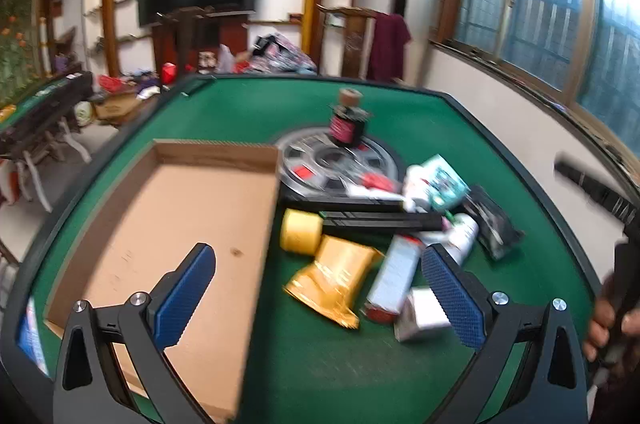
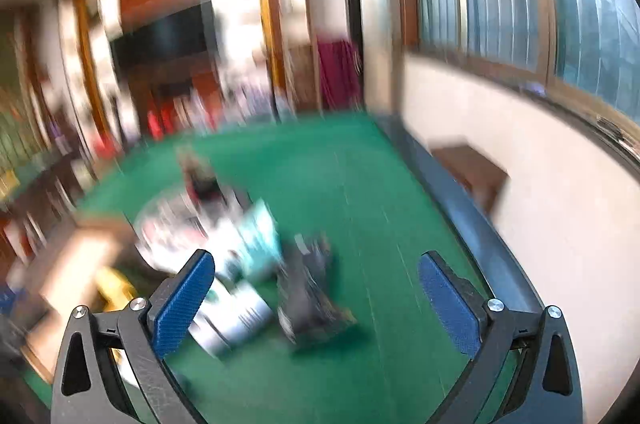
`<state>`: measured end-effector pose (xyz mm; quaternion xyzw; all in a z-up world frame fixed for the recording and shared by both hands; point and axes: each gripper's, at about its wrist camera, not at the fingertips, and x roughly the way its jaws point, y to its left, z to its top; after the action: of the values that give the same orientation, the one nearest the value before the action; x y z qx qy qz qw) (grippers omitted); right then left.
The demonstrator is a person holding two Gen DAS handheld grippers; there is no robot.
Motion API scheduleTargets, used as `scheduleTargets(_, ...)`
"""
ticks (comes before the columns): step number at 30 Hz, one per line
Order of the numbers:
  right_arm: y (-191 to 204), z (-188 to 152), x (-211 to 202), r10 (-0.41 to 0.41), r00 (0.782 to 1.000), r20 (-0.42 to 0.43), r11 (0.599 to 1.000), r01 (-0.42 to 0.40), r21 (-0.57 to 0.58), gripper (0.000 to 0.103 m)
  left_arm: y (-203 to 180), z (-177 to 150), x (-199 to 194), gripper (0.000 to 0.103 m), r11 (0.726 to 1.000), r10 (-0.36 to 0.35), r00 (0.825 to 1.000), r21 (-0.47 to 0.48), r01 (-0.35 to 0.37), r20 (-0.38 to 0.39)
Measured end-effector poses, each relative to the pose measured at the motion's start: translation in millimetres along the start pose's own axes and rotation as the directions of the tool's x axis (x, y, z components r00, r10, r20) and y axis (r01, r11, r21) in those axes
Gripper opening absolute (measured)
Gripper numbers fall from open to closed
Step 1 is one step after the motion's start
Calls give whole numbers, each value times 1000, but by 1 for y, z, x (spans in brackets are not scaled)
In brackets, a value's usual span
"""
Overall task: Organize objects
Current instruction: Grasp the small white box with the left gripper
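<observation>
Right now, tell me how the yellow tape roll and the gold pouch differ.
The yellow tape roll is a pale, matte cylinder; the gold pouch is flat, crinkled and shiny. The roll lies right beside the cardboard box; the pouch lies nearer the camera, fanned out wider. Both rest on the green table in one pile.

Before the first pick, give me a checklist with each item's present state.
1. Left gripper open, nothing between its pads: ok.
2. Right gripper open, holding nothing: ok.
3. Shallow brown cardboard tray has free floor space: ok.
4. Crumpled gold foil pouch lies uncovered on the green felt table: ok.
5. Dark jar with tan lid upright: ok.
6. Right wrist view sharp enough to aim: not ok, blurred.
</observation>
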<state>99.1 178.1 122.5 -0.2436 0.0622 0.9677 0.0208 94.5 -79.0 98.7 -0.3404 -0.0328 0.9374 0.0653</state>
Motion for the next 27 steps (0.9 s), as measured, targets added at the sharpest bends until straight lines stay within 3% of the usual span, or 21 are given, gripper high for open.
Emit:
scheduleTargets(1, 0, -2, 0, 50, 999, 13, 999, -51, 5, 103, -2, -4, 2, 103, 1000, -16, 1000, 2, 16, -15)
scheduleTargets(2, 2, -6, 10, 50, 998, -43, 999, -50, -5, 103, -2, -10, 0, 103, 1000, -27, 999, 4, 28, -26)
scheduleTargets(3, 3, -16, 31, -48, 987, -153, 999, 44, -28, 102, -4, -15, -1, 103, 999, -37, 999, 8, 37, -35)
scheduleTargets(4, 1, -24, 43, -78, 979, -186, 997, 76, -19, 101, -7, -19, 1, 103, 999, -50, 997, 15, 51, -51)
scheduleTargets(8, -16, -45, 61, -72, 972, -224, 995, 85, 48, 99, -27, -37, 11, 103, 992, -68, 990, 96, 80, -120)
scheduleTargets(15, -32, -50, 54, -126, 980, -152, 989, 135, 53, 100, -56, -51, 21, 103, 988, -16, 986, 149, 41, -165)
scheduleTargets(24, -21, -54, 60, -96, 984, -153, 994, 102, 31, 100, -85, -57, 33, 103, 971, 77, 982, 238, -35, -170)
scheduleTargets(27, -23, -53, 56, -103, 986, -132, 993, 110, 42, 100, -90, -57, 39, 98, 967, 97, 980, 249, -51, -177)
